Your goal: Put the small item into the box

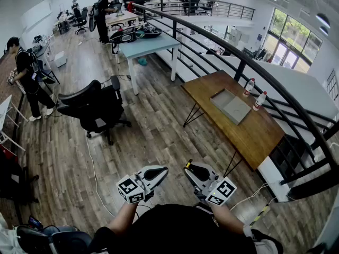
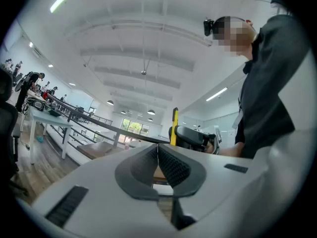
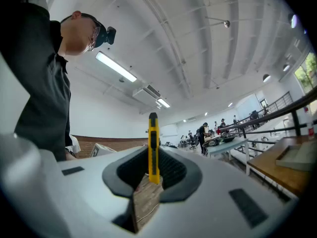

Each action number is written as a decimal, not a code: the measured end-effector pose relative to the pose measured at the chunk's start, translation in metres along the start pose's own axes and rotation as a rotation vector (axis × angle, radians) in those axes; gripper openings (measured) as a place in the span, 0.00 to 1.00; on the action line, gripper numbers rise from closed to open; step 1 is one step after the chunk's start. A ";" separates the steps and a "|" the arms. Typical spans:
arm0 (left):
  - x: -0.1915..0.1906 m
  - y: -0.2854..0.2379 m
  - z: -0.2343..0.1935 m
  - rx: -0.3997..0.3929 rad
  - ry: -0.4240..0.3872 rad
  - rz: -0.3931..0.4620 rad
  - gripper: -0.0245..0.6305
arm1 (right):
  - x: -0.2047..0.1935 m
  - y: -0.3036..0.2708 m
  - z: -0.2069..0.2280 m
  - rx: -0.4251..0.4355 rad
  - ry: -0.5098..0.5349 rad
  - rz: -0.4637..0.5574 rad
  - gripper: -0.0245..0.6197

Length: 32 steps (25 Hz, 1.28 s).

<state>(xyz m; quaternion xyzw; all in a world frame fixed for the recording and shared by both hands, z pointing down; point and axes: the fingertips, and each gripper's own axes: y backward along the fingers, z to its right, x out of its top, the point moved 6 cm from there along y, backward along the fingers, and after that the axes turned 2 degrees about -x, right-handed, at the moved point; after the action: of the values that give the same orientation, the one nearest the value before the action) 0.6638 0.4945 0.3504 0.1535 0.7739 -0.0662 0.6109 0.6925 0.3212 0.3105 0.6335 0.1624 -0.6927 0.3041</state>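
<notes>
The right gripper (image 3: 152, 168) is clamped on a slim yellow knife (image 3: 153, 145), which stands upright between its jaws. The left gripper (image 2: 157, 157) has its jaws pressed together with nothing in them. Both are well short of the wooden table (image 1: 254, 136). On that table the grey box (image 1: 231, 106) lies beside two bottles (image 1: 249, 85), whose labels are too small to read.

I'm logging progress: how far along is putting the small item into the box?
Done: the right gripper is shut on the yellow knife. In hand: it's held well short of the table; the left gripper is shut and empty. Left: reach the box and drop the knife in.
</notes>
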 end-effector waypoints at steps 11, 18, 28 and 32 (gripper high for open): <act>-0.001 0.051 -0.015 -0.024 0.036 -0.032 0.06 | -0.012 -0.035 -0.017 -0.029 -0.024 0.027 0.14; -0.021 0.078 -0.034 -0.037 0.096 -0.009 0.06 | -0.027 -0.050 -0.029 -0.047 -0.016 0.010 0.14; -0.018 0.050 -0.070 -0.102 0.114 -0.013 0.06 | -0.041 -0.042 0.013 -0.200 -0.026 -0.051 0.14; -0.018 0.026 -0.085 -0.145 0.098 -0.066 0.06 | -0.045 -0.053 0.048 -0.211 -0.035 -0.053 0.14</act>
<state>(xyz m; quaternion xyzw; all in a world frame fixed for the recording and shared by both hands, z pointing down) 0.5974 0.5405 0.3912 0.0862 0.8102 -0.0227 0.5793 0.6225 0.3420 0.3532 0.5813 0.2460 -0.6904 0.3534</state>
